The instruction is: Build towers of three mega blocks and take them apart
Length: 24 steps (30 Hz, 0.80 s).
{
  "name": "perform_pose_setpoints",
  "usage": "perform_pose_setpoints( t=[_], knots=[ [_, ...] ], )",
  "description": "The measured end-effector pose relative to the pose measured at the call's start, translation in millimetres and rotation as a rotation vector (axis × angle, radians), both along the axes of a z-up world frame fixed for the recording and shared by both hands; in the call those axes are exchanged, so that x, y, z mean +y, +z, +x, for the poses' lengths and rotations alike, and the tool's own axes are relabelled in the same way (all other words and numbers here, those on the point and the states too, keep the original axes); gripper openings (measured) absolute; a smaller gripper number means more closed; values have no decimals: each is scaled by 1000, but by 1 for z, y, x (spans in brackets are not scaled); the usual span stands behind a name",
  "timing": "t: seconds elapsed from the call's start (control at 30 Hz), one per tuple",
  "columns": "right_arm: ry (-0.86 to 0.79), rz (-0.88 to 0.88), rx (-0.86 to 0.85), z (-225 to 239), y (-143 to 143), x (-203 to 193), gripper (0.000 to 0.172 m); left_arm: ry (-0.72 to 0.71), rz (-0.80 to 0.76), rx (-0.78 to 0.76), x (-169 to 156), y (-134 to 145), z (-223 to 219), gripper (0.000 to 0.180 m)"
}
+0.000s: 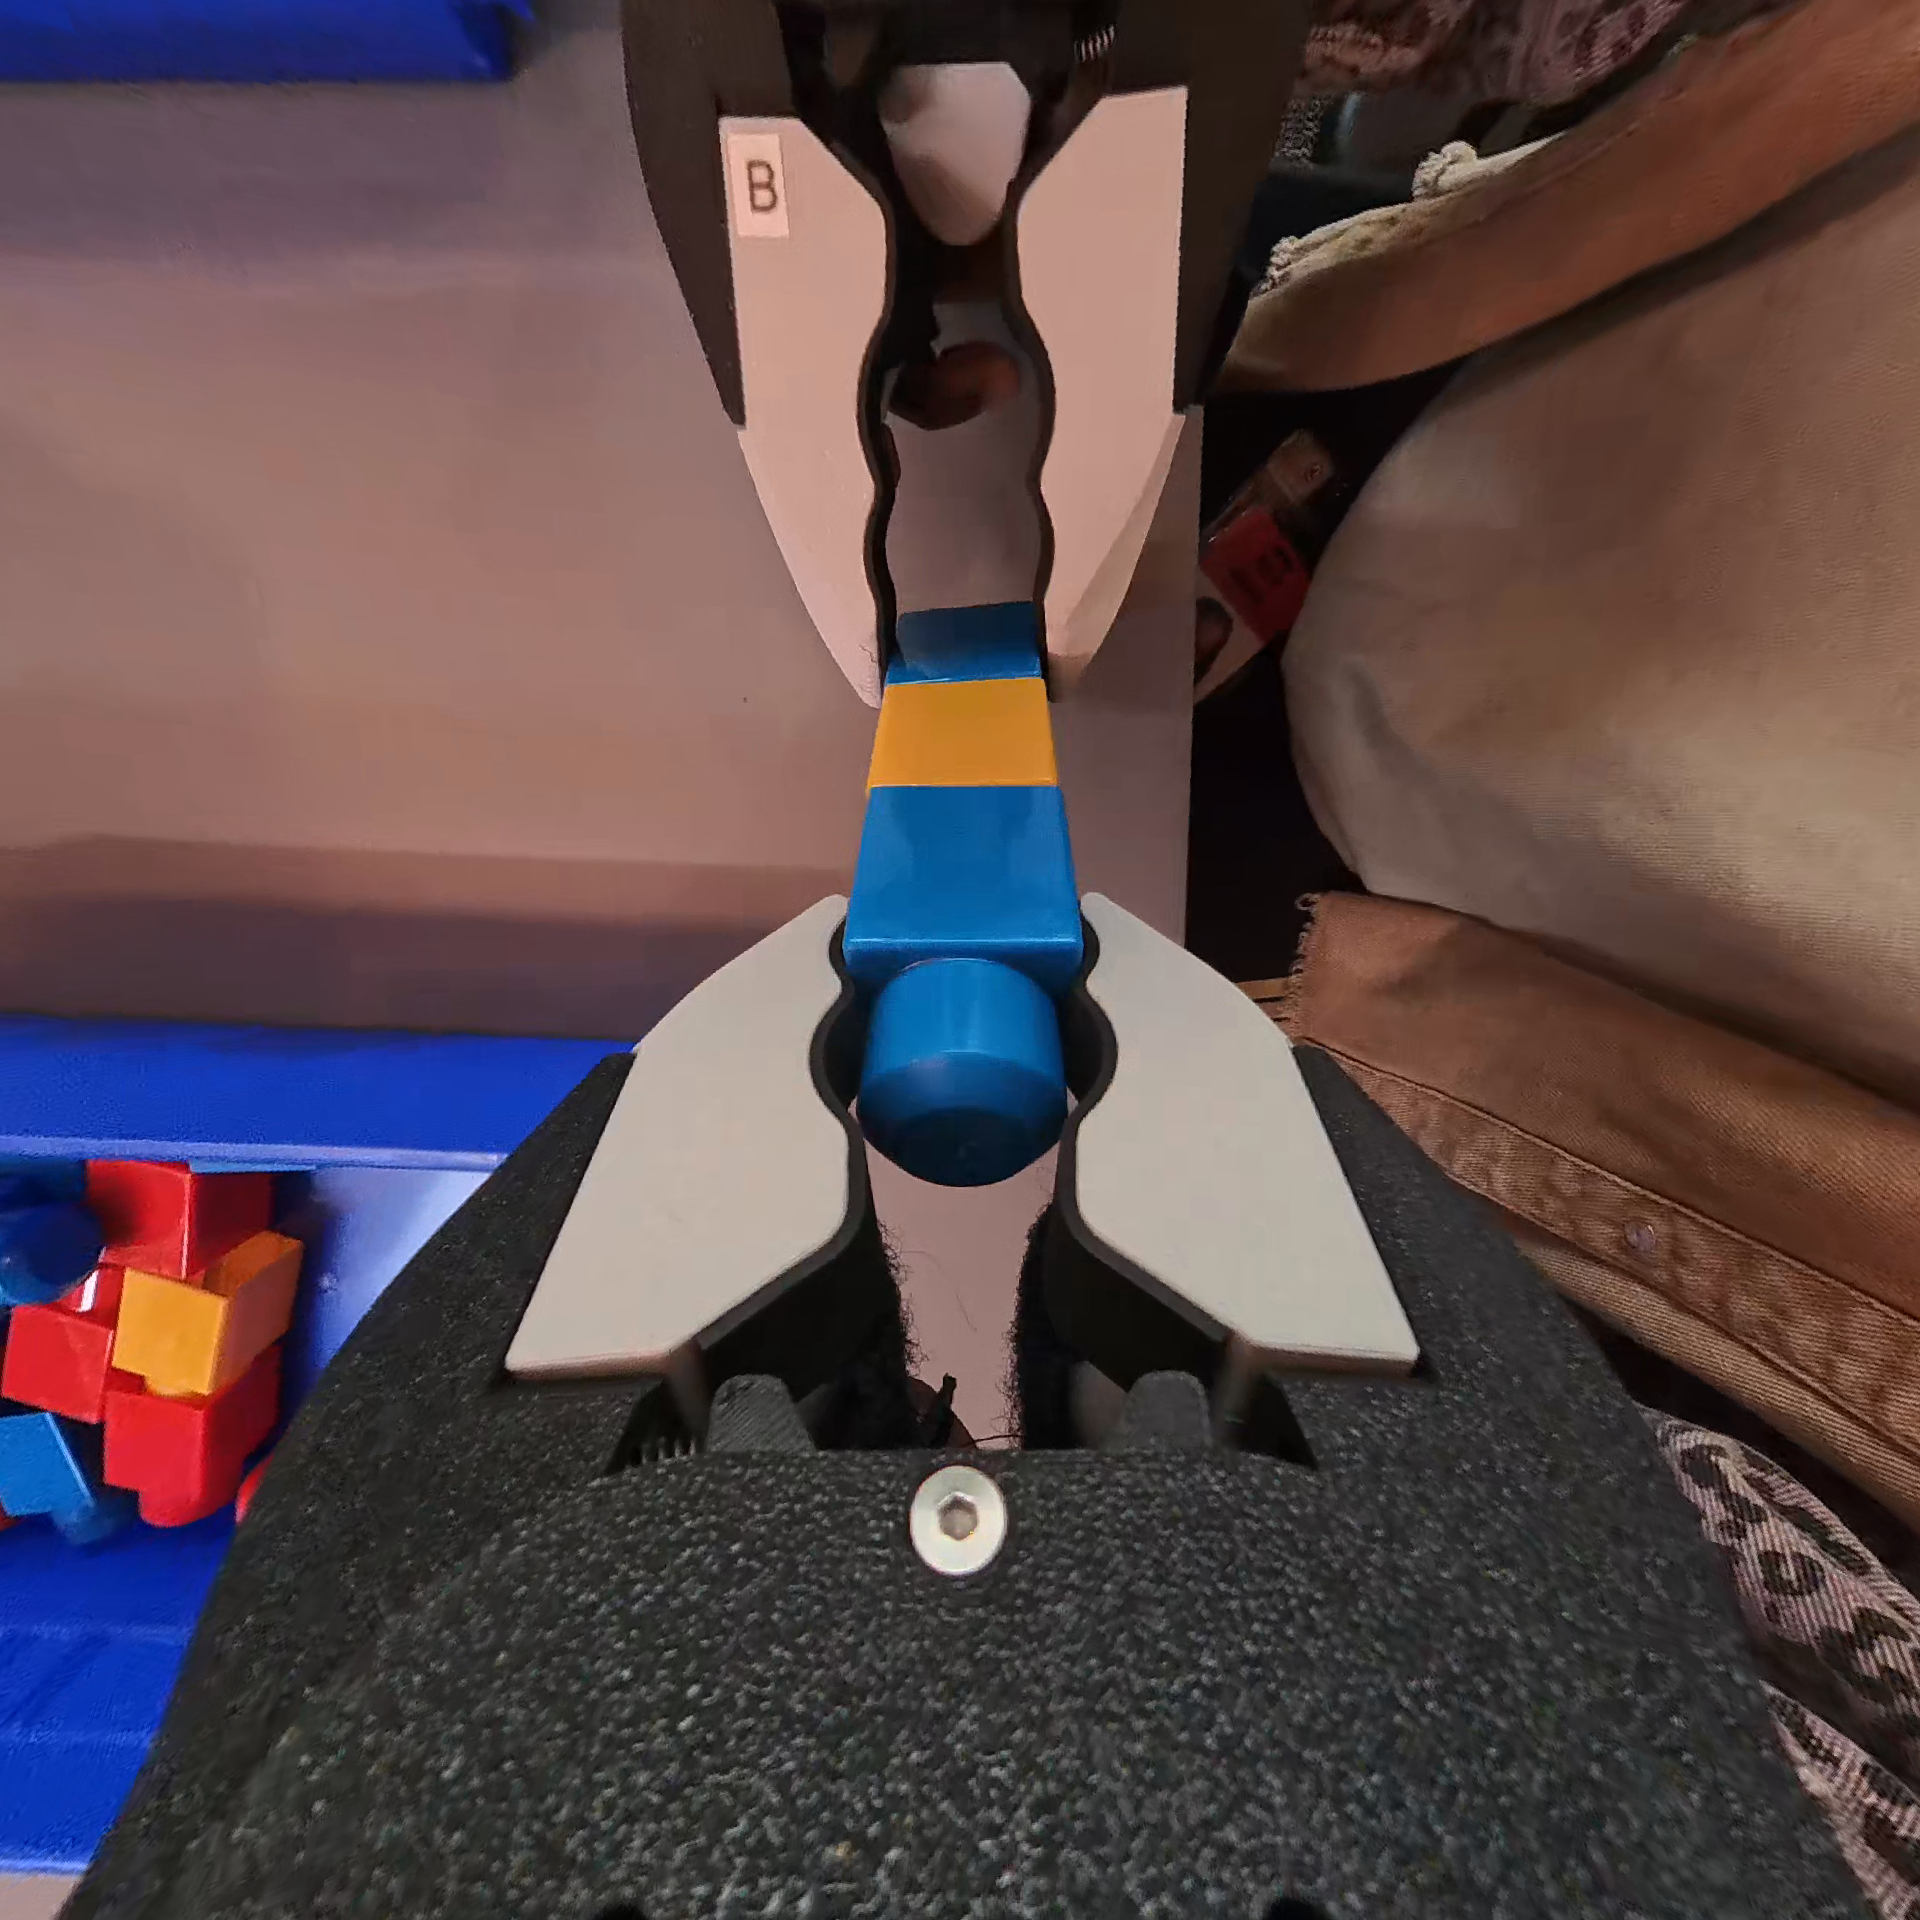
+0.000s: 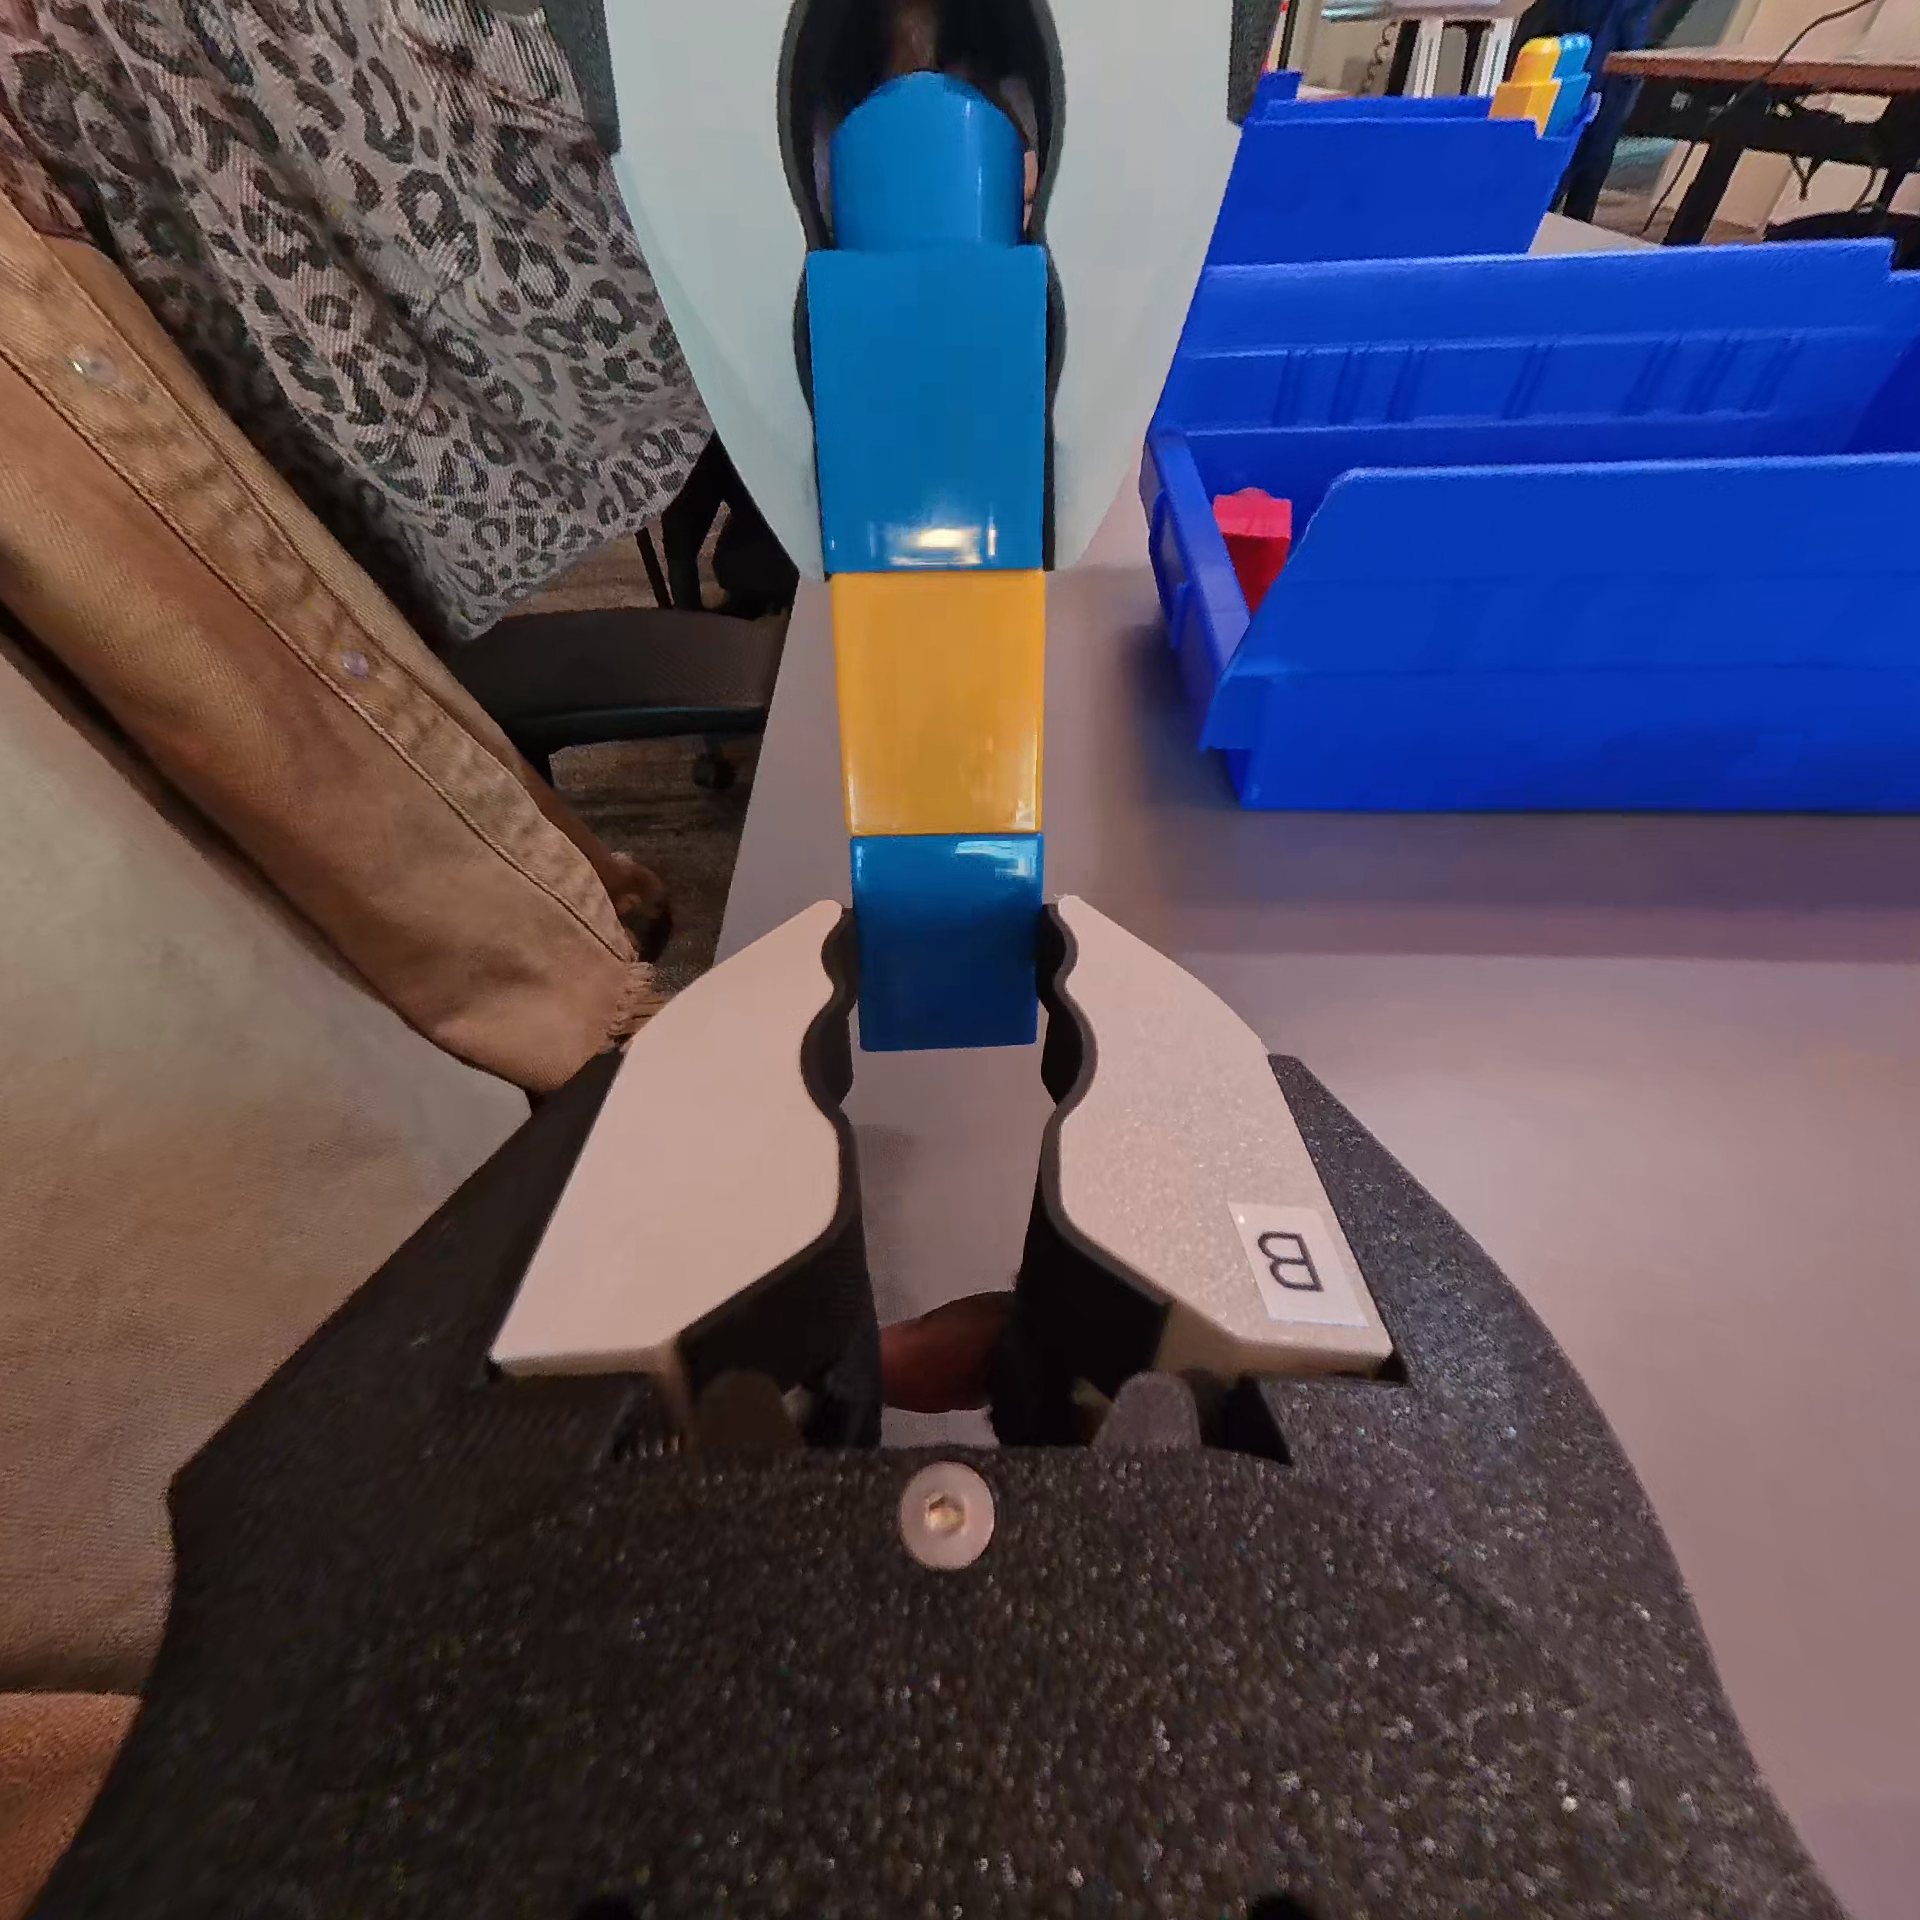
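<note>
a tower of three blocks (image 2: 940, 644) hangs in the air above the grey table (image 2: 1455, 1091), held end to end between the two claws. the left claw (image 1: 964, 935) is closed on the blue block with the round stud (image 1: 961, 883), its pads pressing both sides of that block. the right claw (image 2: 945, 925) is closed on the blue block at the other end (image 2: 943, 940), pads tight against its sides. a yellow block (image 2: 938, 701) sits between the two blue ones, joined to both. in the right wrist view, blue bins (image 2: 1558, 623) stand on the table to the right of the tower, one with a red block (image 2: 1252, 540) inside. in the left wrist view, a blue bin (image 1: 260, 1081) at the near left holds a heap of red, yellow and blue blocks (image 1: 145, 1340). tan fabric (image 2: 260, 644) and spotted cloth (image 2: 364, 239) lie beside the table edge.
</note>
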State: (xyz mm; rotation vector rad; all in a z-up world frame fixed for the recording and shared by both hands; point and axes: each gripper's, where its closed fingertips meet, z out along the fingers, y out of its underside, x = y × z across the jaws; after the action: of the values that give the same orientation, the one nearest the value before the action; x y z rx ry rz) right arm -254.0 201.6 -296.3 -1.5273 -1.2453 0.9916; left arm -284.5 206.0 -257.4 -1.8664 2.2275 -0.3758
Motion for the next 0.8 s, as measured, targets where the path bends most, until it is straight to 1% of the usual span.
perform_pose_setpoints(
  t=[0.03, 0.07, 0.13, 0.2, 0.27, 0.33, 0.4, 0.47, 0.57, 0.6, 0.63, 0.67, 0.73, 0.8],
  knots=[
    [0, -4, -5, 0, -1, 0, 33, 1, -5, 0, 1, -1, 1, 36],
    [-1, -7, -5, 1, -2, 1, 33, 1, -10, -1, 2, -2, 2, 36],
    [-2, -17, 23, 0, 2, 1, 34, 15, -35, -44, 2, 3, 7, 46],
    [1, -34, 158, -1, 24, 2, 34, 52, -59, -137, 5, 16, 18, 56],
    [-42, -39, 242, 6, 39, 9, 34, 89, -16, -223, 13, 26, 27, 64],
    [-69, -63, 316, 16, 48, 14, 34, 112, 44, -393, 21, 38, 40, 70],
    [-93, -104, 408, 25, 57, 20, 34, 155, 53, -624, 27, 48, 58, 76],
    [-97, -142, 482, 31, 64, 23, 34, 184, -30, -830, 24, 46, 74, 71],
    [-88, -181, 536, 33, 67, 24, 33, 200, -195, -997, 14, 32, 90, 60],
    [-88, -186, 538, 33, 66, 24, 33, 214, -236, -1058, 15, 33, 93, 57],
    [-84, -190, 539, 33, 65, 24, 34, 238, -273, -1120, 18, 37, 93, 47],
    [-85, -195, 534, 32, 64, 24, 33, 257, -314, -1176, 21, 42, 93, 42],
    [-94, -203, 508, 29, 59, 26, 33, 284, -395, -1235, 27, 47, 90, 37],
    [-94, -217, 487, 27, 55, 27, 33, 287, -435, -1231, 29, 43, 90, 36]
  ],
)
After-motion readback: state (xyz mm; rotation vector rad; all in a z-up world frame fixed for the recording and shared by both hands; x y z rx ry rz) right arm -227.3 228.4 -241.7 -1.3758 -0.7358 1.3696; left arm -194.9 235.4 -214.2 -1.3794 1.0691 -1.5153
